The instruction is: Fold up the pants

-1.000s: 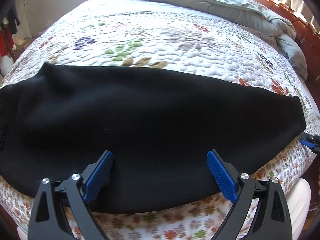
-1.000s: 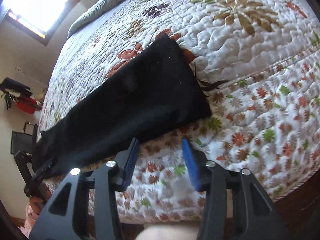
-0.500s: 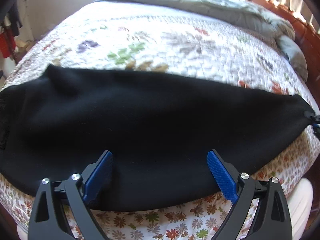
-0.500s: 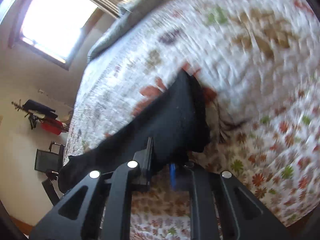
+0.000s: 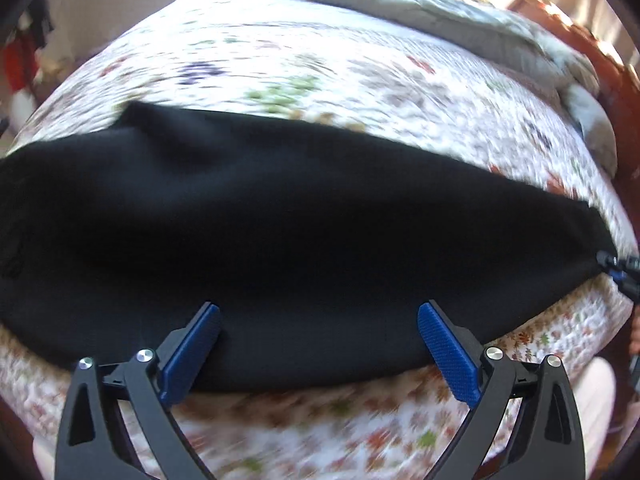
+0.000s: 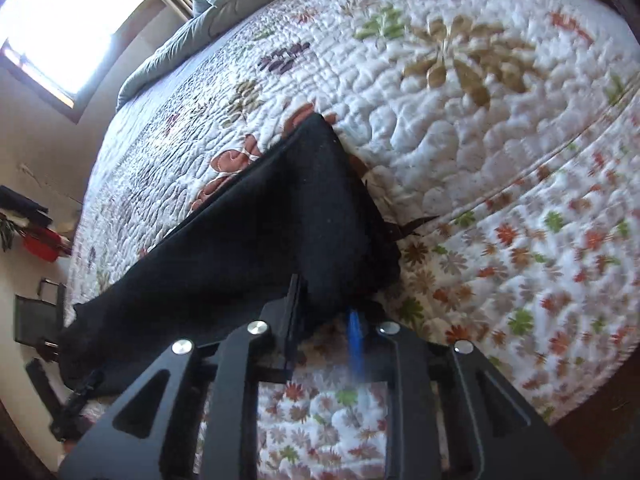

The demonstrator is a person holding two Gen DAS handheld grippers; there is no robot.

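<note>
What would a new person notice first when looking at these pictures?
First, the black pants, lying long across the near side of a flowered quilt. Next, the right tongs, shut on the leg end of the pants, and the left tongs, wide open over their near edge. A grey blanket lies bunched at the far end of the bed.

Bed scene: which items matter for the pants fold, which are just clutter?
In play:
black pants
right gripper, jaws shut on the pants' end
left gripper, jaws open at the near edge
floral quilt underneath

Just lying about:
grey blanket
red item by the wall
</note>
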